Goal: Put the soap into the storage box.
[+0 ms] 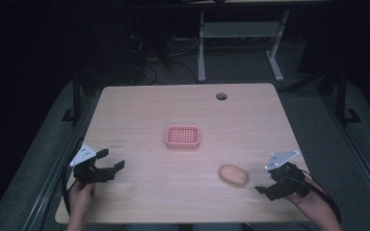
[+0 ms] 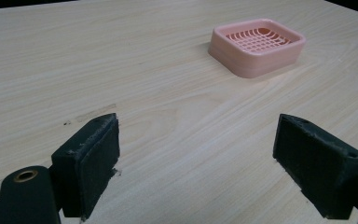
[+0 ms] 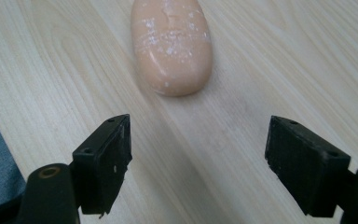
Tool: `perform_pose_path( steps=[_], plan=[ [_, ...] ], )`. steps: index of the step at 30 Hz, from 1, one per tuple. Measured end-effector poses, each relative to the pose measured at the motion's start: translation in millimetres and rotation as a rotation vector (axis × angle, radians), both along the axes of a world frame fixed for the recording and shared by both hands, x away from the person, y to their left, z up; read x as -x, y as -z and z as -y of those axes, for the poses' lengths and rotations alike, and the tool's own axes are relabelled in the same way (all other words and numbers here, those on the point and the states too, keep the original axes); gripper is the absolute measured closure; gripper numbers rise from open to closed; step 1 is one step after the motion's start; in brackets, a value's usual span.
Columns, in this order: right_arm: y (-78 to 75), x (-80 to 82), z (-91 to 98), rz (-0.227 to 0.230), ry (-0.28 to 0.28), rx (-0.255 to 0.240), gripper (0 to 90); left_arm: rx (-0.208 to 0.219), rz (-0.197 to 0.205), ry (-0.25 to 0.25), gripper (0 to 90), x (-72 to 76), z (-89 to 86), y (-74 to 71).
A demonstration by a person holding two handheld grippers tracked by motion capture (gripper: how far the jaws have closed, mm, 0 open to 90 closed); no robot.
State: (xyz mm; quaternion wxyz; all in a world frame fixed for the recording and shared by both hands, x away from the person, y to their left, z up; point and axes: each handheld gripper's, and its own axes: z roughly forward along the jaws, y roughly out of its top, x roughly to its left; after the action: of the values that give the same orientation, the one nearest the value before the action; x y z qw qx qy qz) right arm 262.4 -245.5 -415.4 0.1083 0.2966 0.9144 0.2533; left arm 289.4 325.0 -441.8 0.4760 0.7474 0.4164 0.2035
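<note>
High view: the soap bar [image 1: 233, 175] lies near the counter [image 1: 139, 106] front edge, just left of the right gripper [image 1: 270, 185]; the pink soap dish [image 1: 183, 137] sits mid-counter, well apart. Left gripper view: the left gripper [image 2: 196, 163] has its jaws spread over bare wood, the dish ahead. Right gripper view: jaws spread, soap ahead, unobstructed.

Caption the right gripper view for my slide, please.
Open right gripper faces an orange soap bar on the table.
</note>
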Motion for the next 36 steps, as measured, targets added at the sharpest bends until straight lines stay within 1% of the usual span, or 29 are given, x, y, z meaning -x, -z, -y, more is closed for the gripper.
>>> perform_pose_path(
  steps=[4, 7, 9, 12, 15, 18, 22, 28, 31, 32, 36],
  plan=[
    [-4.5, -5.6, -7.7, -0.008, -0.023, 0.016, 22.2, -0.004, 0.001, 0.004, 14.3, 0.0, 0.5, -0.1],
    [-7.4, -9.7, -14.0, -0.005, -0.041, 0.031, 22.2, 0.000, 0.001, 0.005, 14.3, 0.3, 0.7, -0.1],
    [-9.1, -12.2, -17.9, -0.004, -0.050, 0.032, 22.2, 0.004, 0.003, 0.001, 14.3, 0.7, 0.1, -0.5],
    [-10.0, -16.6, -23.4, -0.003, -0.071, 0.040, 22.2, 0.010, 0.007, -0.003, 14.3, 0.9, -0.9, -1.2],
    [-10.3, -20.3, -29.3, -0.008, -0.087, 0.052, 22.2, 0.005, 0.009, -0.003, 14.3, 1.0, -2.5, -1.5],
    [-10.4, -23.7, -35.2, -0.015, -0.102, 0.062, 22.2, 0.011, 0.009, -0.008, 14.3, 1.0, -2.7, -1.3],
    [-9.3, -28.3, -43.4, -0.020, -0.122, 0.079, 22.1, 0.005, 0.013, -0.010, 14.3, 1.2, -2.4, -1.8],
    [-6.6, -35.0, -55.7, -0.035, -0.147, 0.118, 22.1, 0.006, 0.013, -0.007, 14.3, 1.6, -2.7, -2.3],
    [-5.6, -38.5, -60.9, -0.038, -0.160, 0.125, 22.1, 0.006, 0.013, -0.006, 14.3, 1.5, -2.5, -2.5],
    [-5.1, -39.9, -62.6, -0.039, -0.168, 0.127, 22.1, -0.003, 0.012, -0.003, 14.3, 1.4, -3.0, -2.6],
    [-2.5, -43.9, -70.0, -0.053, -0.184, 0.143, 22.0, 0.001, 0.012, -0.003, 14.2, 1.4, -2.9, -2.6]
  ],
)
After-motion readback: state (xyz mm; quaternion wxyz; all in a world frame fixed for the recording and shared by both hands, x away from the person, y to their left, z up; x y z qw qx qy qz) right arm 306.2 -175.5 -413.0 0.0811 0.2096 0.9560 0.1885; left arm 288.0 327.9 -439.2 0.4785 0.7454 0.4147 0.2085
